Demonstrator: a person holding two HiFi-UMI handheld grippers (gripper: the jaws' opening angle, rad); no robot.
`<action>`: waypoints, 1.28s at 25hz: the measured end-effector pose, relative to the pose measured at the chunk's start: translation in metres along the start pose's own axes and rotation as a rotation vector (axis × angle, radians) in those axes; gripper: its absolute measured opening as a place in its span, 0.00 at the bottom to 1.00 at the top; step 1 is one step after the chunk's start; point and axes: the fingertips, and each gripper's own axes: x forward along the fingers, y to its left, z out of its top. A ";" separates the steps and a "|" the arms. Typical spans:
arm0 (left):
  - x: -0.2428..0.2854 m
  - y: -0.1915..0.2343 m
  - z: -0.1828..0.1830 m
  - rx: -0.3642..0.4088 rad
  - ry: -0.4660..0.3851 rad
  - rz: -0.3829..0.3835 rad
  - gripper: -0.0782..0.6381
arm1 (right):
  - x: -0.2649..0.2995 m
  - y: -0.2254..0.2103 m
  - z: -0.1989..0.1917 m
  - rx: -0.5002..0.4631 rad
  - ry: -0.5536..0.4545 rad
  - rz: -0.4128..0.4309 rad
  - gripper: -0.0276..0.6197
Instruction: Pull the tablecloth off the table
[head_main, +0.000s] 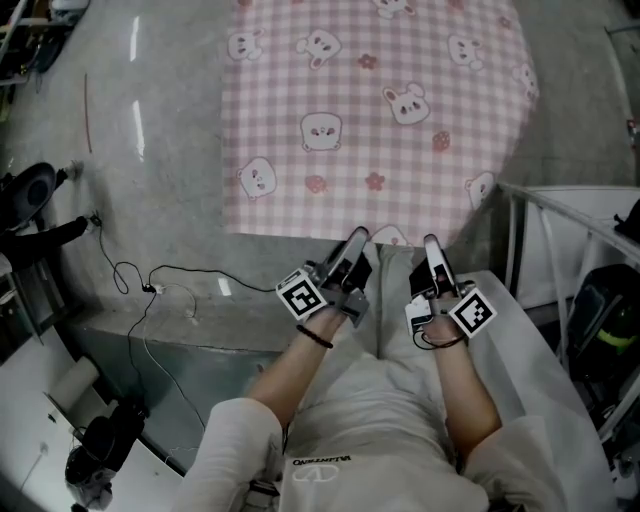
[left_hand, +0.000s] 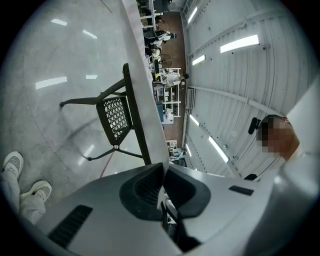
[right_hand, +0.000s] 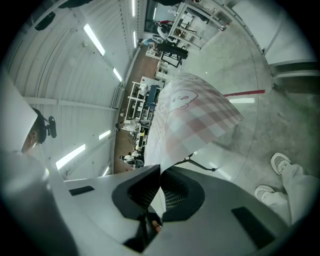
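Head view shows the tablecloth (head_main: 375, 110), pink check with little bunny faces, spread flat over the table top. Its near edge runs straight across just in front of the person. Both forearms reach forward side by side, and the two tools meet that near edge close together. The left gripper (head_main: 352, 248) is tilted slightly inward, and the right gripper (head_main: 432, 248) points more or less straight ahead.

In the left gripper view the jaws of the left gripper (left_hand: 163, 170) are pressed together. The tablecloth (left_hand: 145, 95) is nipped between them as a thin pale sheet, seen edge-on and running away up the picture. A black metal frame (left_hand: 116, 117) with a mesh panel stands just beside the sheet, on the grey floor (left_hand: 55, 80). A pair of white shoes (left_hand: 14, 164) shows at the lower left.

In the right gripper view the right gripper (right_hand: 160, 172) is likewise clamped shut on the fabric. The tablecloth (right_hand: 195, 120) rises from between the jaws and fans out, its faint pink squares and one bunny face showing through. White shoes (right_hand: 281, 162) show at the lower right.

Back in the head view, a thin black cable (head_main: 150, 290) trails over the floor (head_main: 150, 120) to the person's left. A white metal rack (head_main: 560, 215) stands to the right, near the table.
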 end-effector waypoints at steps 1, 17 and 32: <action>0.001 -0.001 0.000 0.001 0.002 0.003 0.11 | 0.000 0.000 0.001 0.002 0.001 -0.002 0.06; 0.002 -0.016 0.009 0.092 0.049 -0.028 0.11 | 0.000 0.018 -0.001 -0.079 0.009 0.041 0.06; 0.082 -0.031 0.066 0.335 0.024 -0.331 0.11 | 0.067 0.044 0.050 -0.291 -0.151 0.314 0.06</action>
